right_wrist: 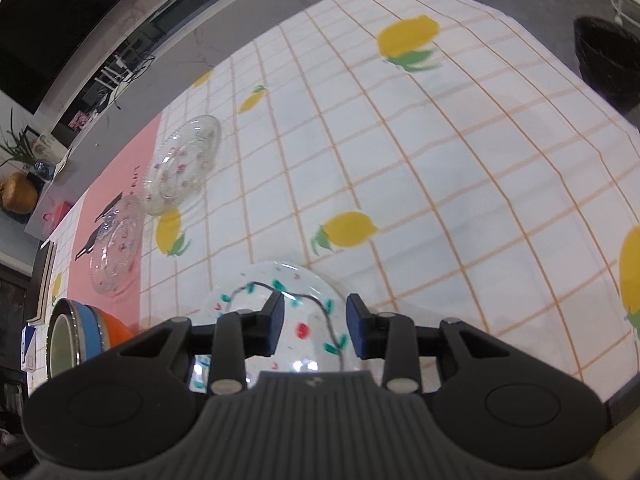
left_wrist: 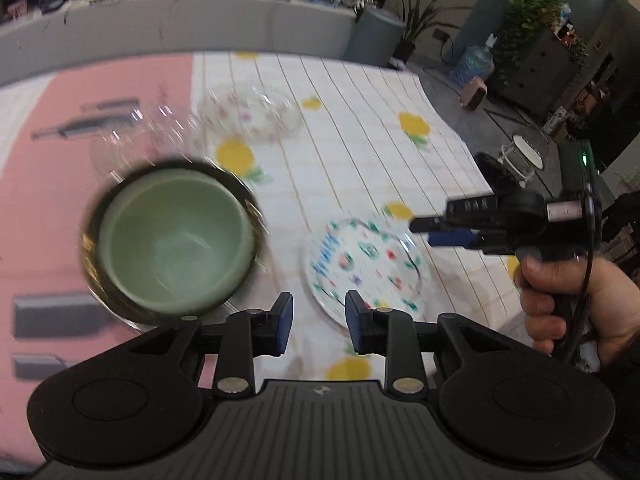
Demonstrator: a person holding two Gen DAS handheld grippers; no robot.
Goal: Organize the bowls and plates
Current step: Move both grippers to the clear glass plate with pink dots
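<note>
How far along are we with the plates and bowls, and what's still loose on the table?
Done: the bowls are nested, green one innermost. In hand: nothing. The left claw and right claw are both open and empty; the right one hangs over the patterned plate. Left: that plate and two clear plates, which lie apart, unstacked.

Ahead and left of the left gripper (left_wrist: 319, 322) sits a bowl (left_wrist: 172, 240) nested in a stack, with a plate (left_wrist: 362, 268) on the tablecloth (left_wrist: 360, 140) just ahead to its right. That plate lies directly under the right gripper (right_wrist: 315, 330). Two more plates (right_wrist: 182, 166) (right_wrist: 116, 246) lie far ahead to the left, side by side.
</note>
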